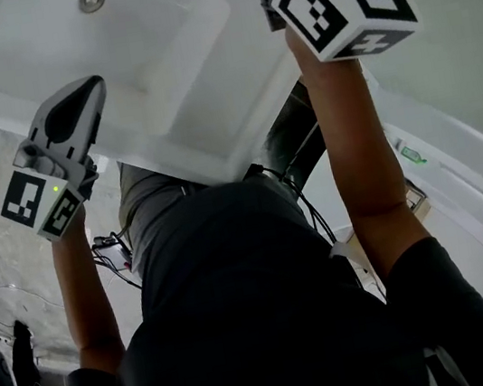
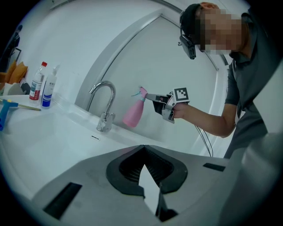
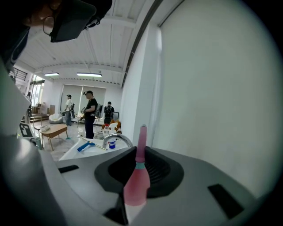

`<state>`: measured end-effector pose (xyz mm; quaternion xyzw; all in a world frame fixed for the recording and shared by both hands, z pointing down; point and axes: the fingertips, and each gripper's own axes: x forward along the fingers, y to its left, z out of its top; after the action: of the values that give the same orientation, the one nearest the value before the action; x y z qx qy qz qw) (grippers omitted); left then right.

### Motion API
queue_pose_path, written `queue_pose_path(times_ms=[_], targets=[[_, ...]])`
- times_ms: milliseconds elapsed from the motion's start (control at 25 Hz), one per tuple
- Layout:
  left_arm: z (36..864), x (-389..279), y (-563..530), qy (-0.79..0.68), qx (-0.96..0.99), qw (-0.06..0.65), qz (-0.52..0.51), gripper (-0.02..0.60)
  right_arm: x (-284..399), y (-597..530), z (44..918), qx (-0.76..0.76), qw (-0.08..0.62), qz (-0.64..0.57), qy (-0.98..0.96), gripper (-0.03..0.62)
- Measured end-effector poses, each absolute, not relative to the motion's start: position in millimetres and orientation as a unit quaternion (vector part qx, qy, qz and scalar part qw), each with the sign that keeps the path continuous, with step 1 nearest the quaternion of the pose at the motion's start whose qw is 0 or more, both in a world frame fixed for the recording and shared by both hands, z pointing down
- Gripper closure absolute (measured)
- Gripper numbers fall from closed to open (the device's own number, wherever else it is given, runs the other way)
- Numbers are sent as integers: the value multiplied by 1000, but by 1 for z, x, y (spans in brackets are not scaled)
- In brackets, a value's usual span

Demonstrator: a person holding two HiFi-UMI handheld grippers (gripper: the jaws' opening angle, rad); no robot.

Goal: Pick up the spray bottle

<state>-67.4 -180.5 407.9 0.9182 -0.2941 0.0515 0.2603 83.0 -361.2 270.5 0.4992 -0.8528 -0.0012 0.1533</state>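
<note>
Bottle (image 3: 136, 185) pink with a teal collar. Sink (image 1: 177, 79) white, tap (image 2: 105, 121) chrome. Cubes (image 1: 342, 1) white with black square markers. Tool (image 2: 3, 117) at sink's edge blue. Shirt (image 1: 272, 320) dark grey.

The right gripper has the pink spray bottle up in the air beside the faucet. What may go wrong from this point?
1. The right gripper holds the spray bottle only near its top, and the body hangs tilted, so it may swing or slip out.
2. The faucet stands close beside the bottle, so a sideways move might knock against it.
3. If the bottle drops, it would likely hit the sink rim and bounce.
</note>
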Motion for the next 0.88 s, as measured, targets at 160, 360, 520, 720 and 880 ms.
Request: queue_pose_path(times_ms=[160, 360, 520, 720, 880], targets=[[398, -53, -169, -283, 924, 249, 58, 578, 96, -339, 234, 501, 134, -8, -855, 533], [401, -55, -176, -270, 929, 241, 73, 578, 93, -333, 228, 493, 126, -5, -861, 533], [401, -58, -181, -264, 932, 234, 83, 578, 92, -329, 224, 484, 121, -7, -867, 533], [384, -43, -173, -252, 938, 218, 92, 578, 109, -305, 203, 486, 109, -21, -867, 534], [371, -35, -165, -250, 942, 204, 94, 578, 112, -285, 192, 475, 95, -28, -874, 534]])
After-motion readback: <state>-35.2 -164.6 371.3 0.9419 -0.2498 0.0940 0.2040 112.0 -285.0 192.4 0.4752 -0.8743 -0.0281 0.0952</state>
